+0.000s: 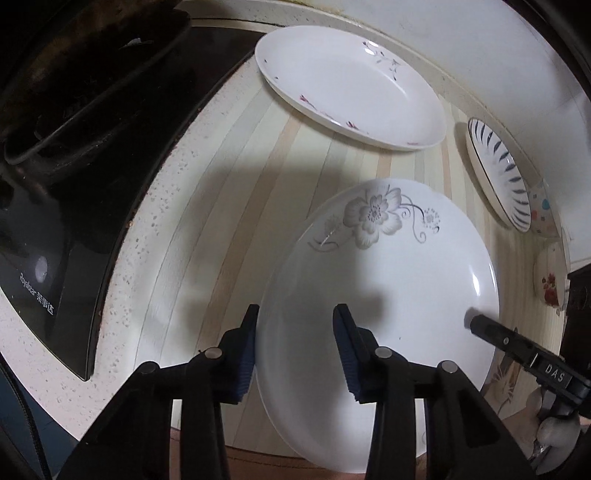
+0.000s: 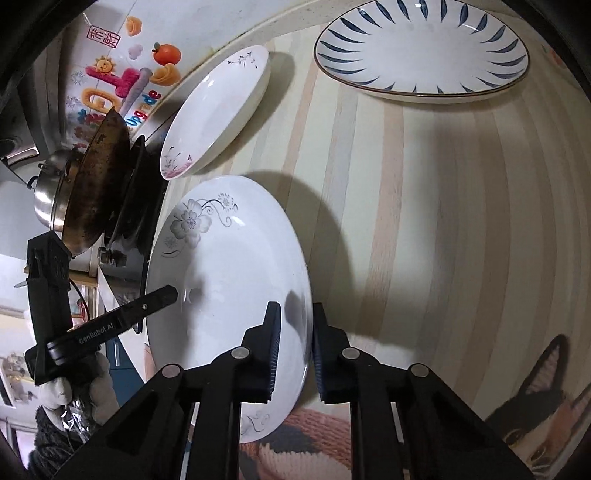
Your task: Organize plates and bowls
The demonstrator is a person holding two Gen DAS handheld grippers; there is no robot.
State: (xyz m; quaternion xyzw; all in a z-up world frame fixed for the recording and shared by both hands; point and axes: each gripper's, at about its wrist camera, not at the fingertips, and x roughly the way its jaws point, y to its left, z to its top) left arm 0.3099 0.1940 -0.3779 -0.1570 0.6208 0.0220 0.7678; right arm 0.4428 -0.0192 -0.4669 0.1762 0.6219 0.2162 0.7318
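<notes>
A large white plate with a grey flower (image 1: 388, 280) is held above the striped mat, tilted; it also shows in the right wrist view (image 2: 229, 280). My left gripper (image 1: 295, 332) straddles its left rim with the jaws apart, not pinching. My right gripper (image 2: 295, 332) is shut on its opposite rim. A white plate with pink sprigs (image 1: 347, 85) lies on the mat beyond, and shows in the right wrist view (image 2: 218, 110). A blue-striped plate (image 1: 498, 177) lies to the right, and shows in the right wrist view (image 2: 421, 51).
A black induction hob (image 1: 66, 229) with a dark wok (image 2: 96, 192) sits left of the mat. A steel pot (image 2: 51, 184) stands behind it. Small patterned bowls (image 1: 550, 280) lie at the far right. The wall (image 1: 443, 29) runs behind the plates.
</notes>
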